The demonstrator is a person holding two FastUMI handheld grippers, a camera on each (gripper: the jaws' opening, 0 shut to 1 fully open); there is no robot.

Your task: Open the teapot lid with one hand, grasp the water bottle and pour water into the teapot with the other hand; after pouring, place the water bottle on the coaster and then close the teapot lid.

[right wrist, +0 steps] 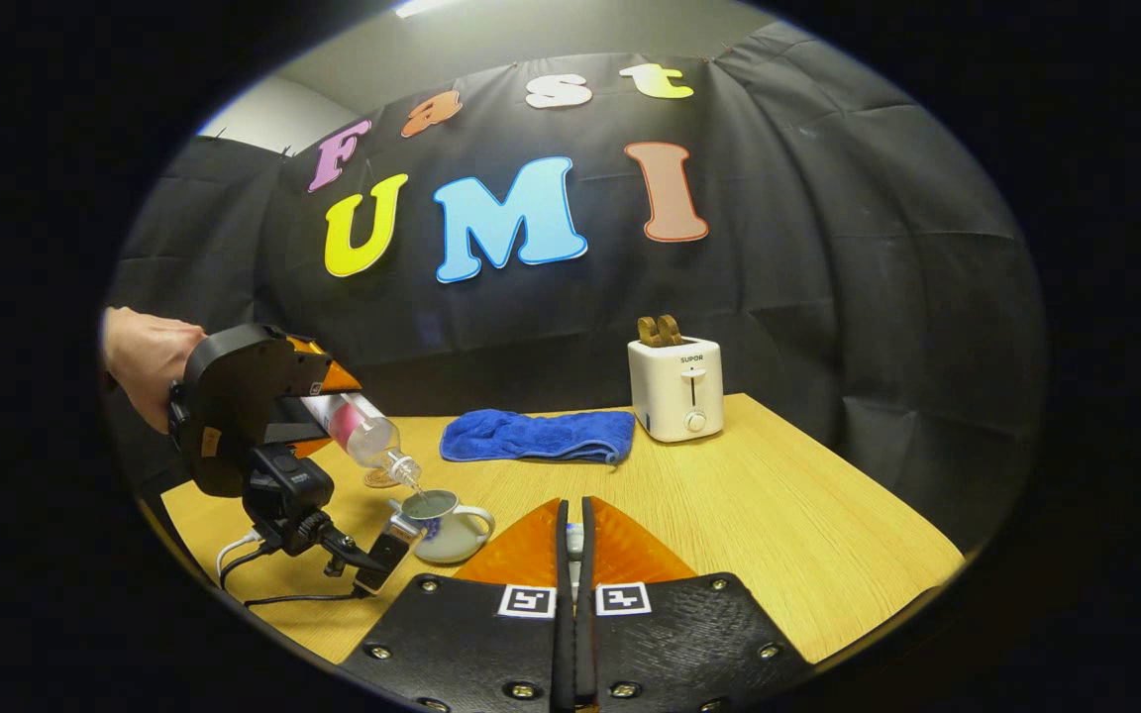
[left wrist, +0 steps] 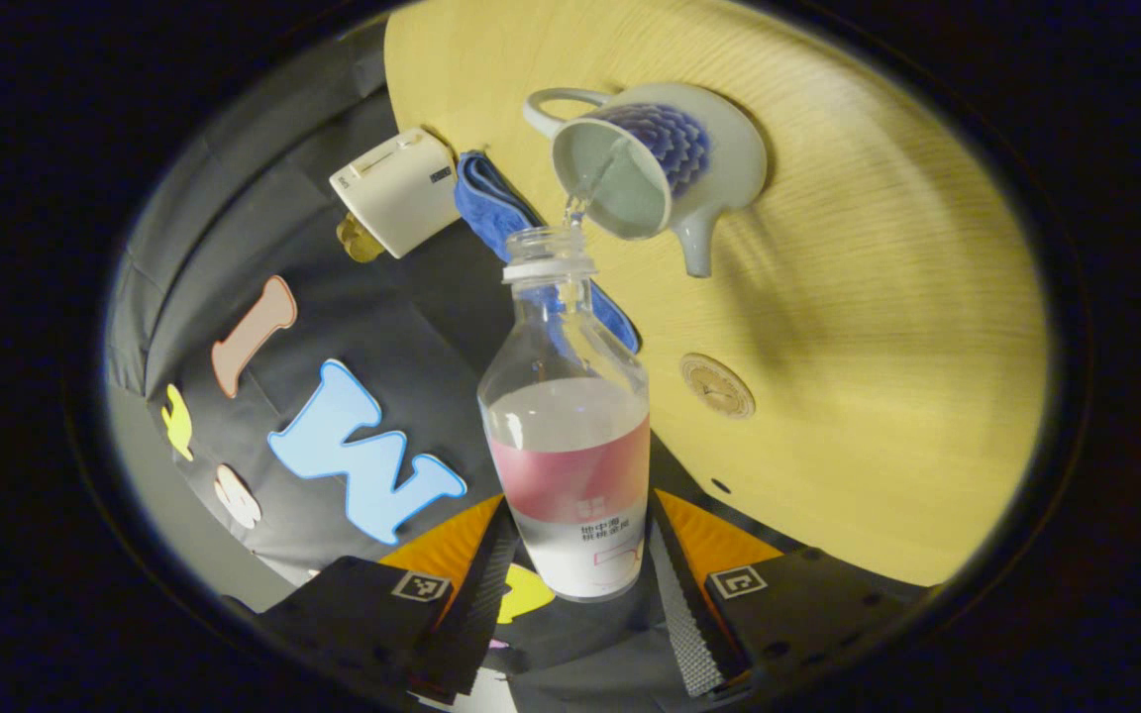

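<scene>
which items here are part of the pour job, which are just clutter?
Job: water bottle in the left gripper, tilted and pouring into the open teapot; coaster; right gripper, nearly shut on something small, maybe the lid.
Clutter: toaster, blue towel.

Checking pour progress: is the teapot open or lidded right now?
Open. The teapot has a bare mouth with no lid on it, and water streams into it from the tipped water bottle.

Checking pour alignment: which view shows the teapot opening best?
Left gripper view: it looks along the tilted water bottle straight into the teapot, so the open rim and the water stream show clearly. In the right gripper view the teapot is small and seen from the side, under the bottle's neck.
</scene>
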